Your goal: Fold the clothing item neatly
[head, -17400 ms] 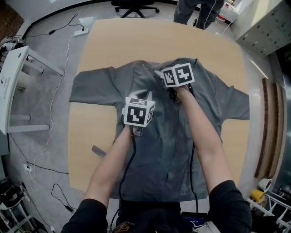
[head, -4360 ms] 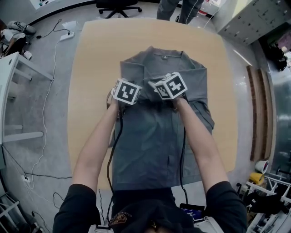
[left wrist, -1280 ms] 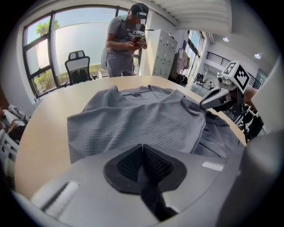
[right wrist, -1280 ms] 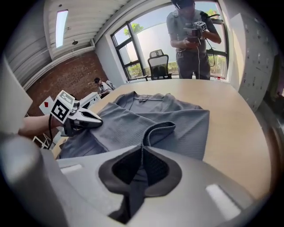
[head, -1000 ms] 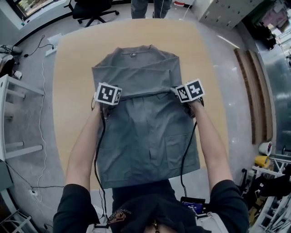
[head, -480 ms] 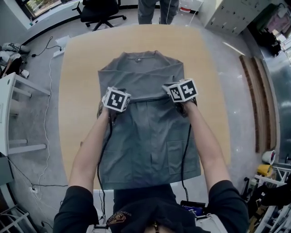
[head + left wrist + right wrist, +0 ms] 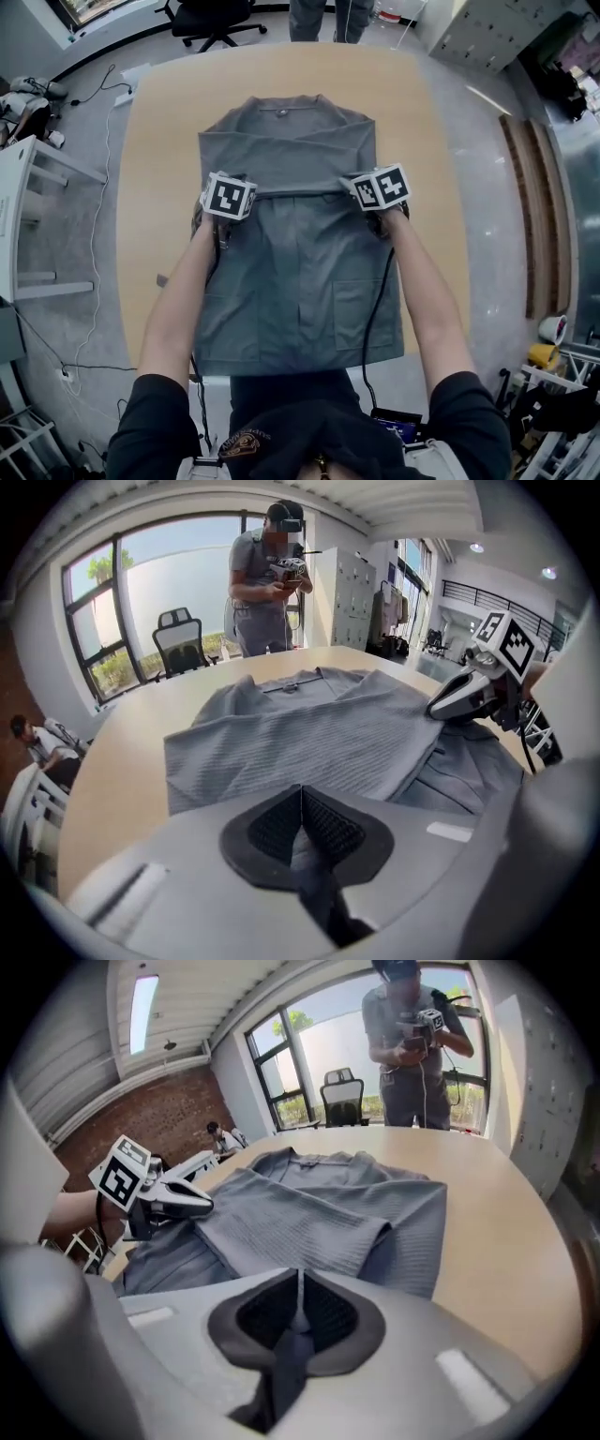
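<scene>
A grey shirt [image 7: 300, 272] lies flat on the wooden table [image 7: 431, 141], collar away from me, both sleeves folded in across the chest. My left gripper [image 7: 246, 197] is shut on the shirt's left side edge at mid-length. The right gripper [image 7: 354, 187] is shut on the right side edge, level with it. In the left gripper view, grey fabric sits pinched between the pads of the left gripper [image 7: 302, 799], with the shirt [image 7: 309, 733] spread beyond and the right gripper [image 7: 441, 705] opposite. The right gripper view shows cloth nipped in the right gripper [image 7: 299, 1288] and the left gripper [image 7: 202, 1206] across the shirt [image 7: 309, 1218].
A person [image 7: 319, 14] stands at the table's far side holding a device. An office chair [image 7: 211, 14] is beside them. A white side table [image 7: 28, 216] and floor cables lie to the left. The shirt's hem hangs at the near table edge [image 7: 300, 375].
Seventeen seconds ago the sleeves lay spread out; now both are folded in. Over the last second both grippers stayed shut on the shirt's sides, drawing slightly together and then apart again.
</scene>
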